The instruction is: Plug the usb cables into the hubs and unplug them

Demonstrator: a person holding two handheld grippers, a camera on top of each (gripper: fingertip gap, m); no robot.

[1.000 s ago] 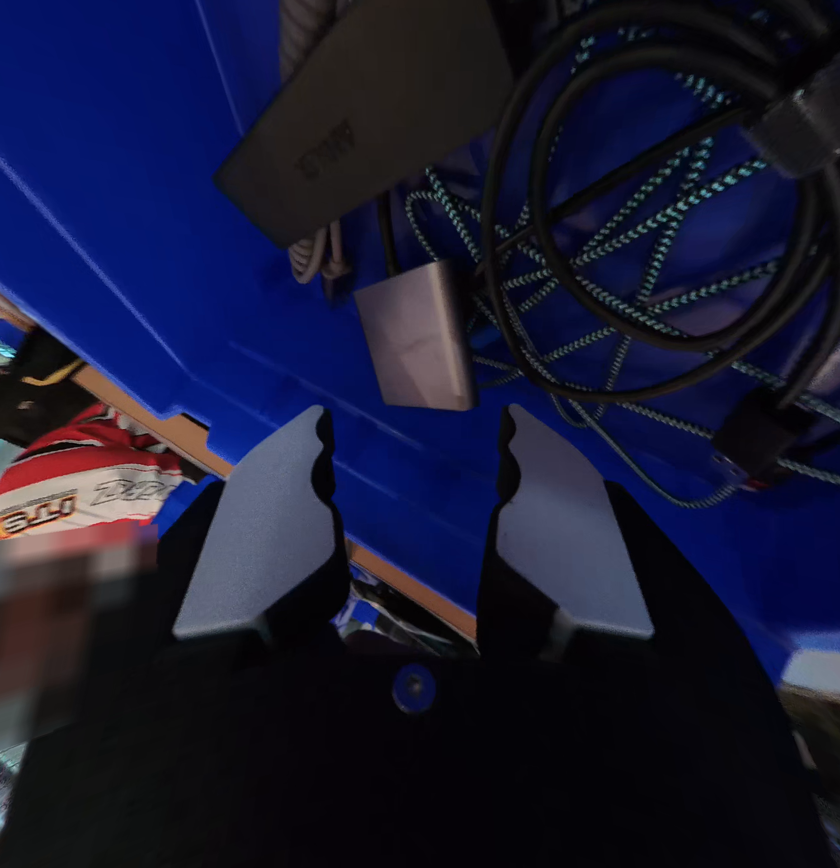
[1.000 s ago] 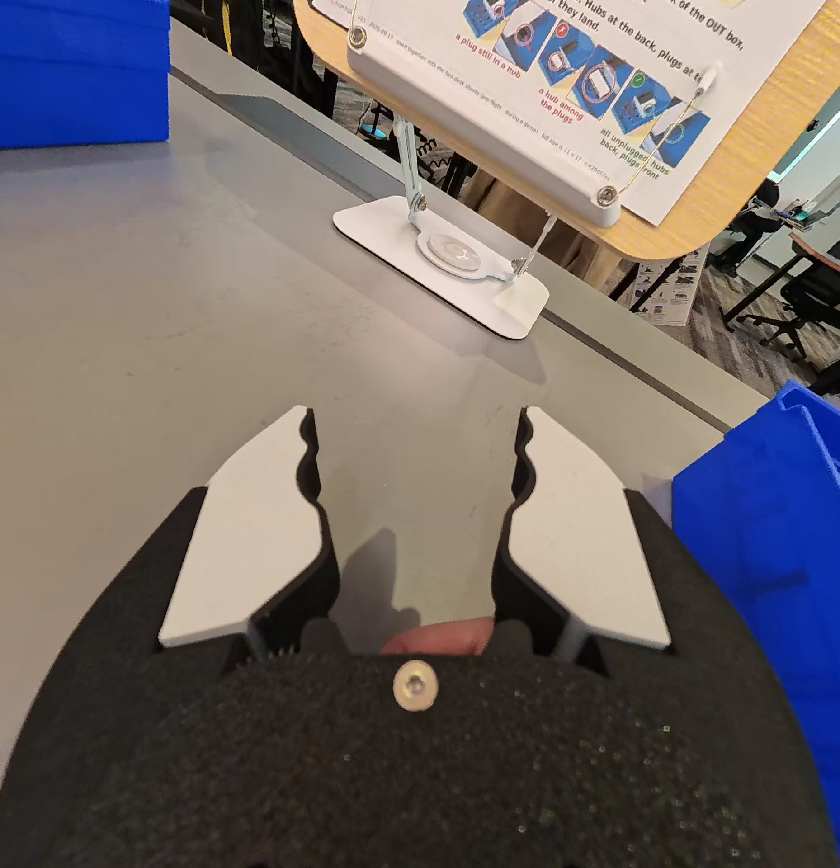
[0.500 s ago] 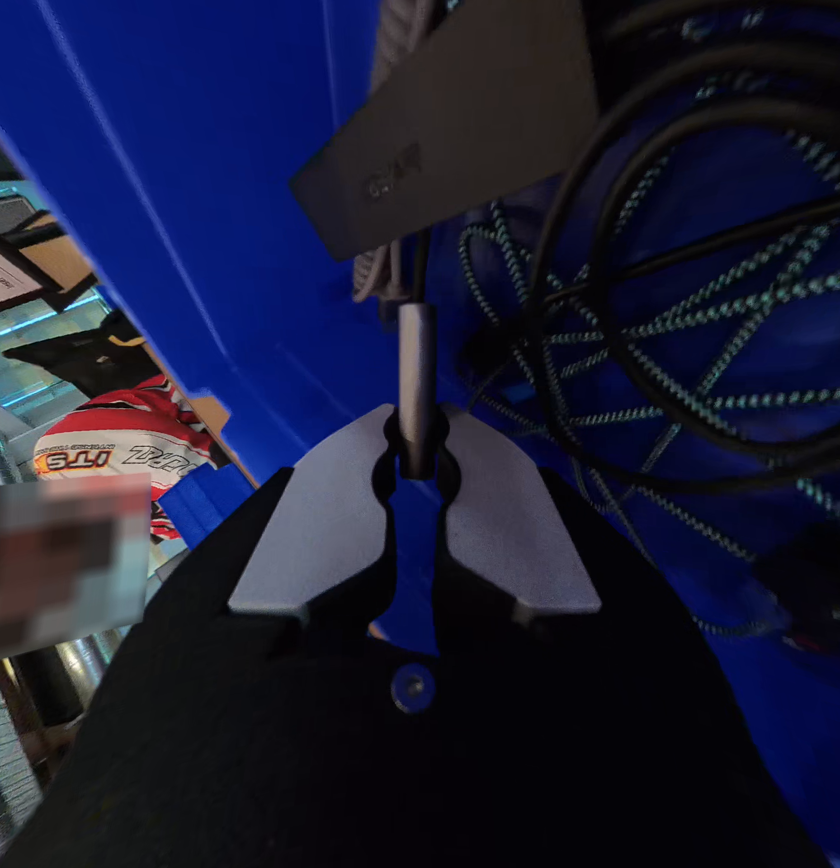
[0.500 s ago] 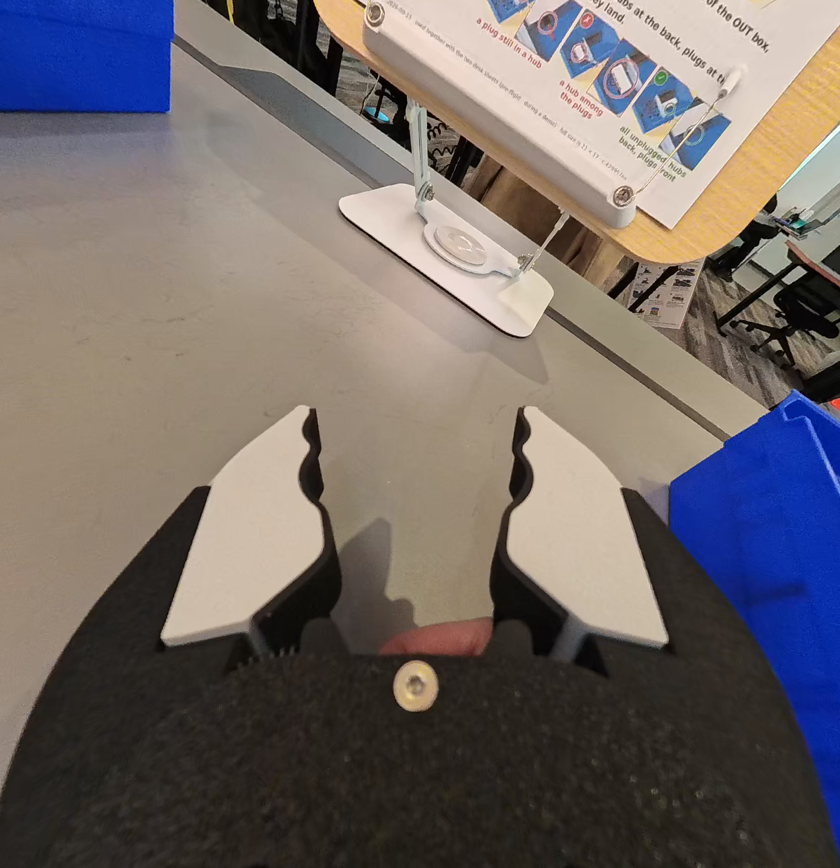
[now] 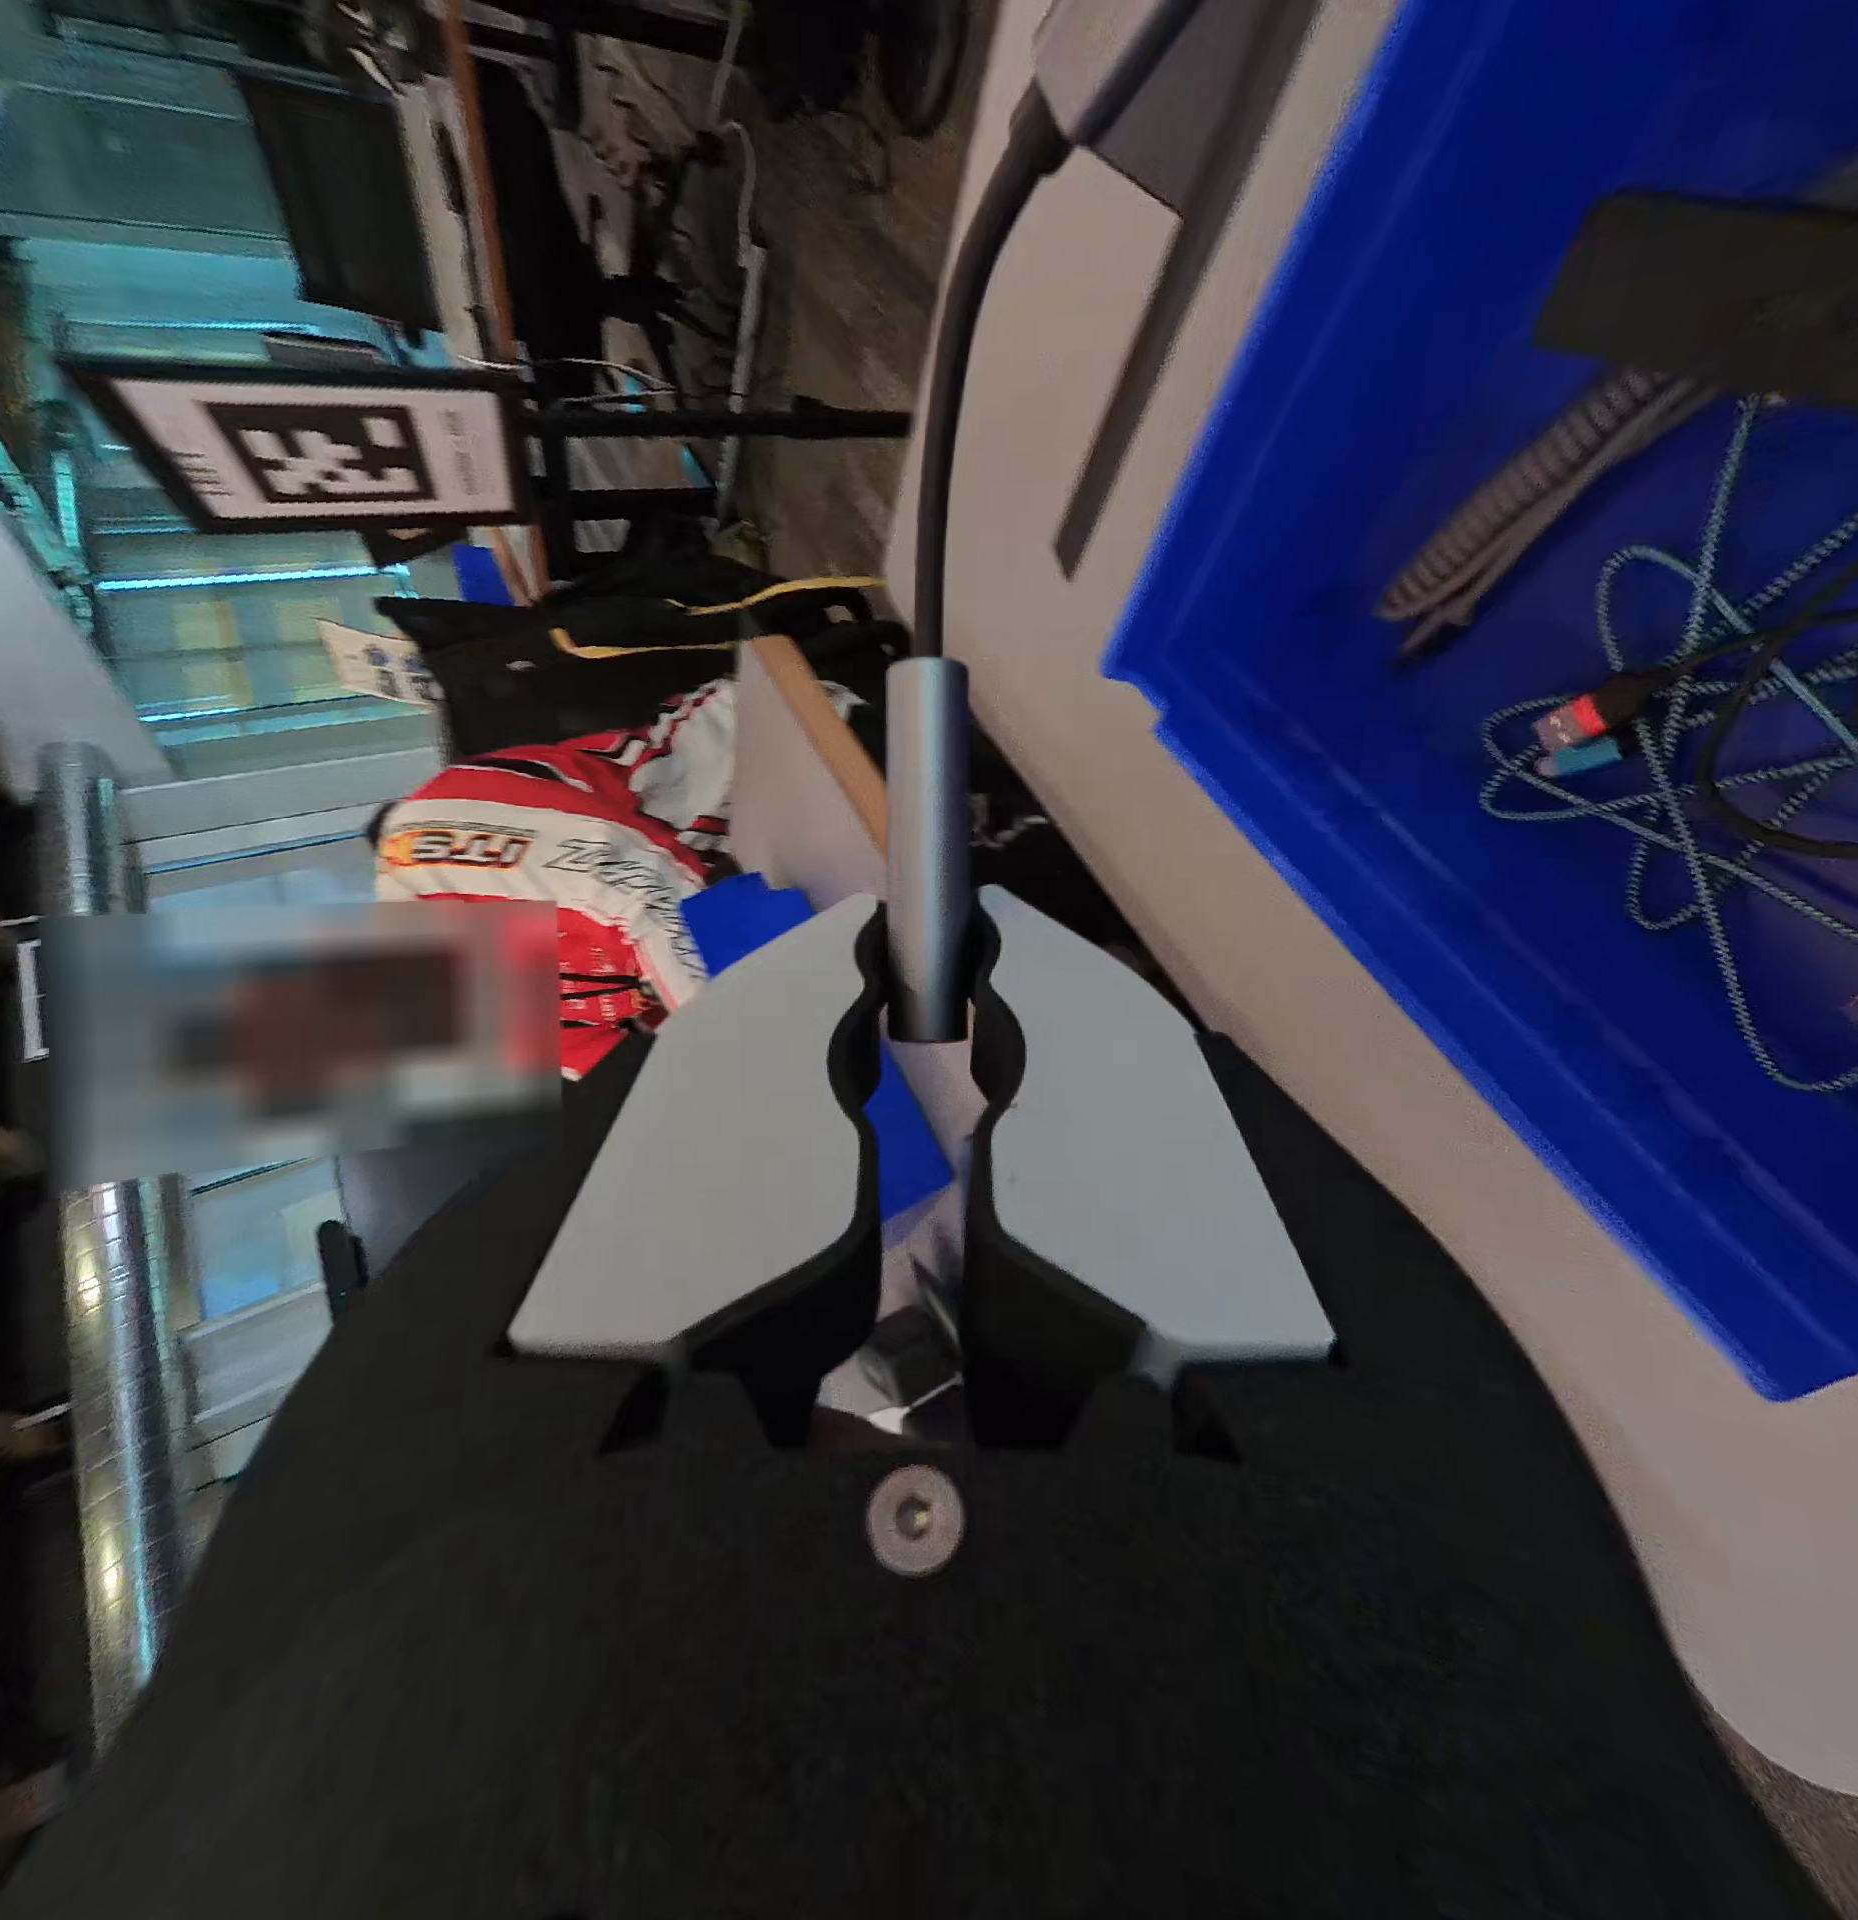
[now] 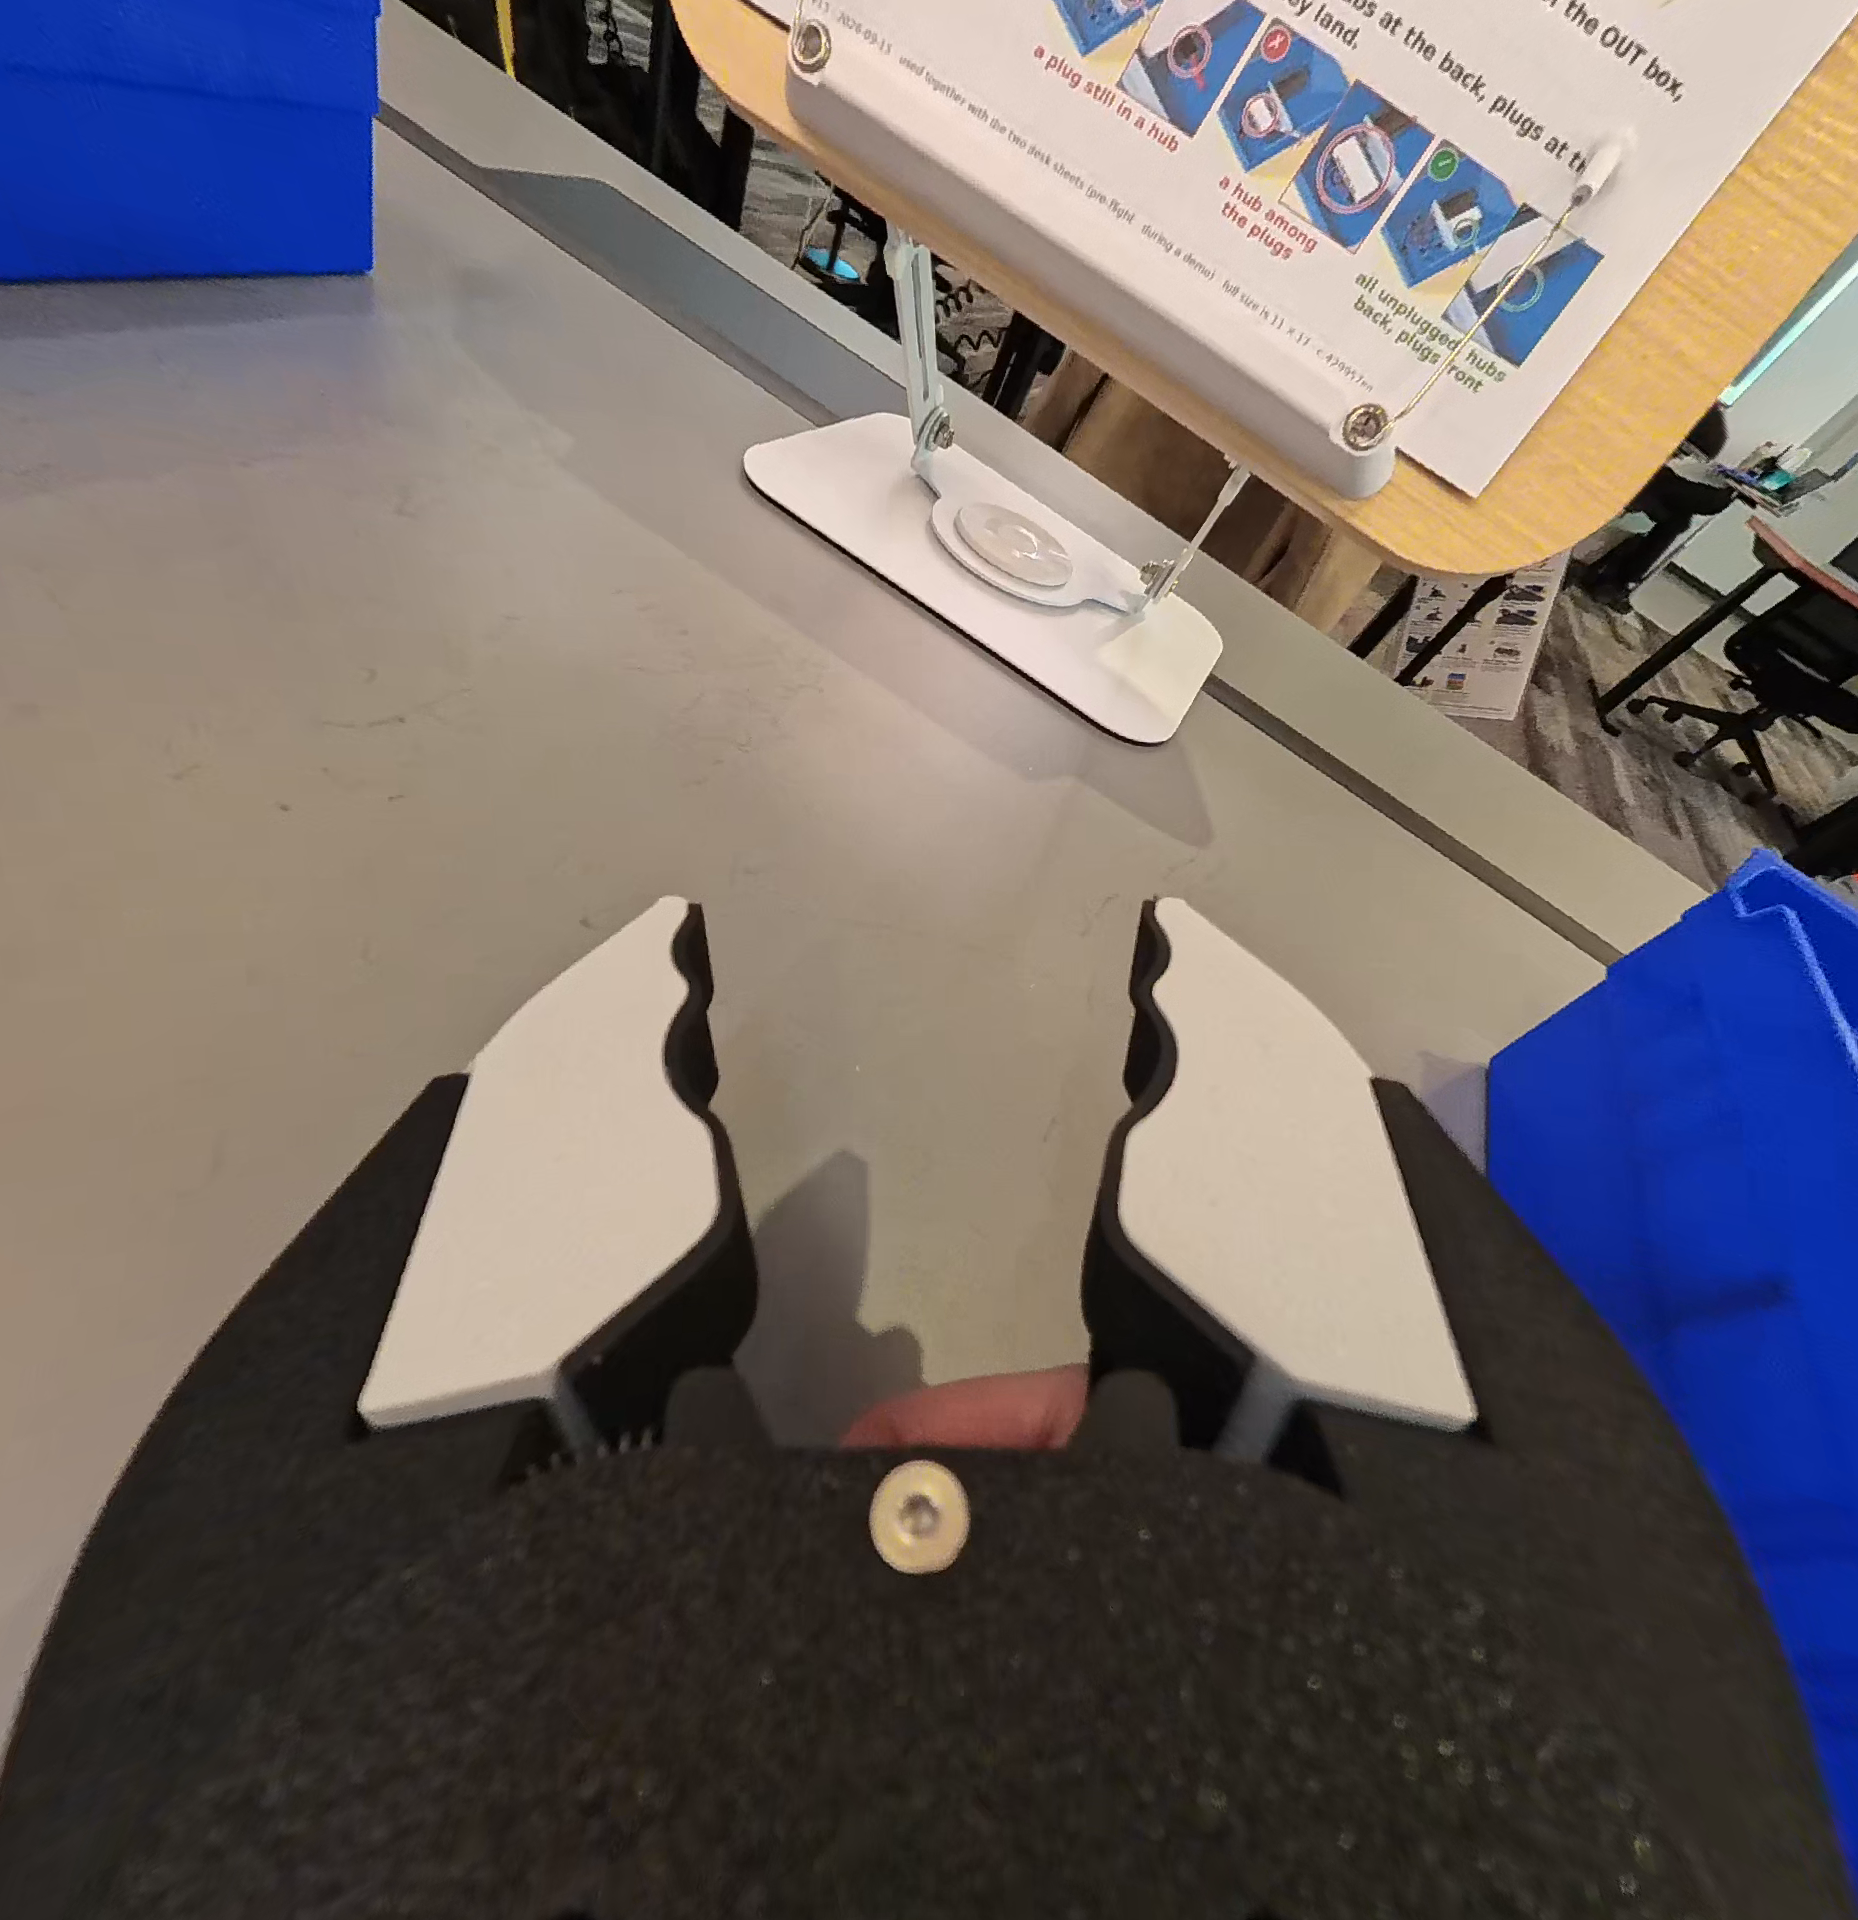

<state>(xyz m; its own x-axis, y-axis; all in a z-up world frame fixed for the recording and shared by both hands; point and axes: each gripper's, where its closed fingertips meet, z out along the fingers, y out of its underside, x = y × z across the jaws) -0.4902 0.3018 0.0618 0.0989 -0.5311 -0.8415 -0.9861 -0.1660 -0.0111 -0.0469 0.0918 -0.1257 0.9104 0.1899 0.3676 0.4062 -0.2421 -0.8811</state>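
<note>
The left gripper [image 5: 927, 997] has lifted a grey hub [image 5: 927, 831] out of the blue bin [image 5: 1424, 831].
Its jaws pinch the hub; the right gripper [image 6: 920, 997] waits with jaws open over the surface [image 6: 385, 675].

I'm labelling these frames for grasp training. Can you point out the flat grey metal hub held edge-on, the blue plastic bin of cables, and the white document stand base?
Flat grey metal hub [image 5: 927, 831]: left wrist view, its narrow edge above the fingertips.
Blue plastic bin [image 5: 1309, 665]: left wrist view, near wall.
White document stand base [image 6: 852, 488]: right wrist view, bare left part.
</note>
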